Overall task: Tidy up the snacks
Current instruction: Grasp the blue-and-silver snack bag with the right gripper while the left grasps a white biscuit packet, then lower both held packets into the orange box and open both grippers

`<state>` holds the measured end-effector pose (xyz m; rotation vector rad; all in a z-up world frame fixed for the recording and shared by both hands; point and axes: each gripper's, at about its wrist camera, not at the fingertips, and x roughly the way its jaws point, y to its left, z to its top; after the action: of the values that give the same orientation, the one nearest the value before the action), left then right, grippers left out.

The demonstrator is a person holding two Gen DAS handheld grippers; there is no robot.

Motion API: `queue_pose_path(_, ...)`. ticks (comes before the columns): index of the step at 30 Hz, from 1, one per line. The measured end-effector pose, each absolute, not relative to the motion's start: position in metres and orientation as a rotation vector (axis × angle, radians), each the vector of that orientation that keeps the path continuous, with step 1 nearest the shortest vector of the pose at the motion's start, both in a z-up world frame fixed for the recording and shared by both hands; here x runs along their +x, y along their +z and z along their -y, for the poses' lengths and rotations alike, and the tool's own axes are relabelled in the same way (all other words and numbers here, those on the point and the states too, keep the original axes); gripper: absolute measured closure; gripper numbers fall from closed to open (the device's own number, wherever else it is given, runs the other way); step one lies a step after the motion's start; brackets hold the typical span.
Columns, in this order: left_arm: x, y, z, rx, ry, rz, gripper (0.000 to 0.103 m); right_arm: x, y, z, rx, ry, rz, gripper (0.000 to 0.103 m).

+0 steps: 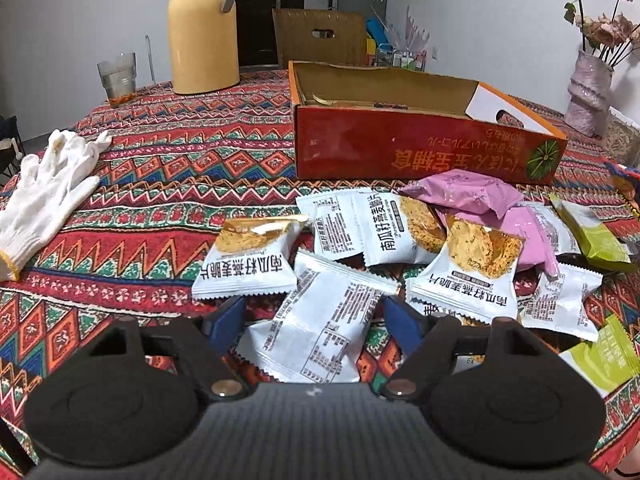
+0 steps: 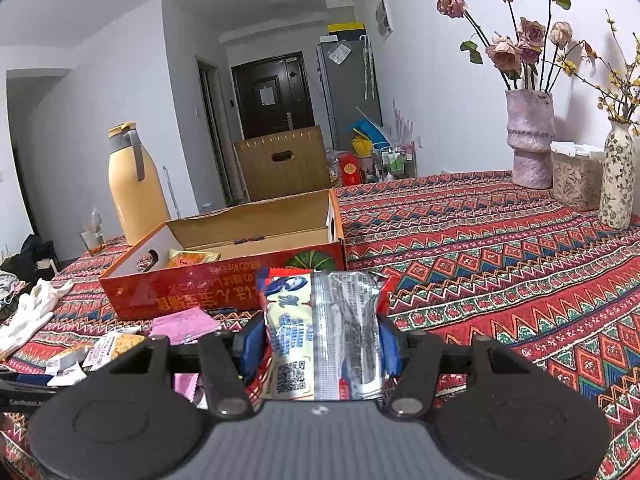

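Gloves (image 1: 48, 192): white pair, left edge of left-wrist view, on patterned tablecloth (image 1: 168, 152).
Flask (image 1: 202, 32): yellow, upper left.
Left gripper (image 1: 314, 316): bottom centre, jaws apart either side of a white snack packet (image 1: 320, 328), pads not pressing it.
Snack pile (image 1: 460, 248): white, pink, green packets, centre right.
Box (image 1: 420, 152): red, open, behind pile.
Right gripper (image 2: 320, 340): clamped on a red-edged snack packet (image 2: 324, 328), lower centre of right-wrist view.

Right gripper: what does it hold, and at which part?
The right gripper holds a red-edged snack packet by its two long sides, near the middle.
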<state>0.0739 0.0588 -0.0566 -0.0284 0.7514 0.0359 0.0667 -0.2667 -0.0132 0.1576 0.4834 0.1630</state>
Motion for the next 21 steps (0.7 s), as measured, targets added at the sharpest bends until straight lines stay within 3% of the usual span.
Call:
queue_pose_path(3, 0.074, -0.058, -0.057, -0.017, 0.039, -0.745, 0.032, 0.065, -0.015, 0.268, 0.16, 0.164, -0.484, 0.047)
queue_pose_path(7, 0.07, -0.055, -0.057, -0.029, 0.04, -0.735, 0.059, 0.064, -0.017, 0.268, 0.164, 0.167, -0.488, 0.047)
queue_pose_path(21, 0.045, -0.037, -0.043, 0.0, 0.049, -0.647, 0.061, 0.055, -0.017, 0.263, 0.162, 0.192, -0.481, 0.047)
